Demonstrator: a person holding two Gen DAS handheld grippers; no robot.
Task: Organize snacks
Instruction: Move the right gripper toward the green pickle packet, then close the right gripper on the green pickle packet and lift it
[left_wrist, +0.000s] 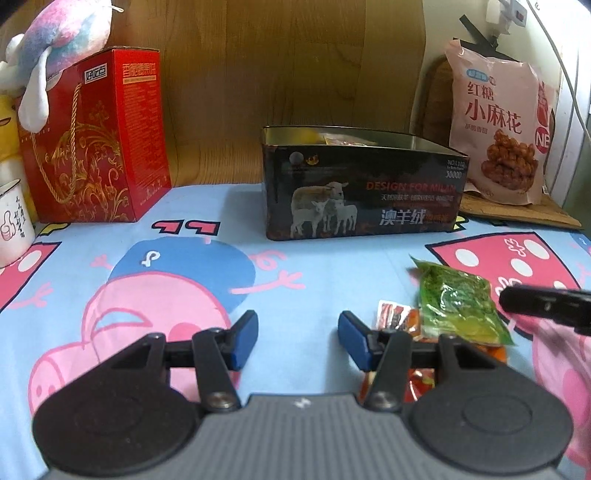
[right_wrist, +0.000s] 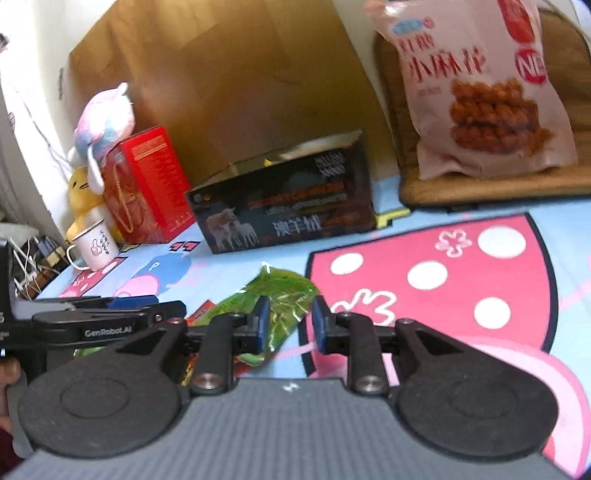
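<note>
My right fingers (right_wrist: 288, 325) stand a little open around the green packet (right_wrist: 275, 301), pads not pressing; my left fingers (left_wrist: 298, 341) gape empty beside the orange packets (left_wrist: 397, 321). I should close low, then lift toward the one open tin (left_wrist: 360, 184). One green packet; orange ones uncountable

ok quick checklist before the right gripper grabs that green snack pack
1. Right gripper jaws apart, nothing gripped: ok.
2. Green packet between its pads: ok; whether they touch it, cannot tell.
3. Left gripper open and empty: ok.
4. Left gripper clear of the green packet: not ok, it hovers right beside it, over the red packets.
5. Black tin open to receive snacks: ok.
6. Room left inside the tin: cannot tell.
</note>
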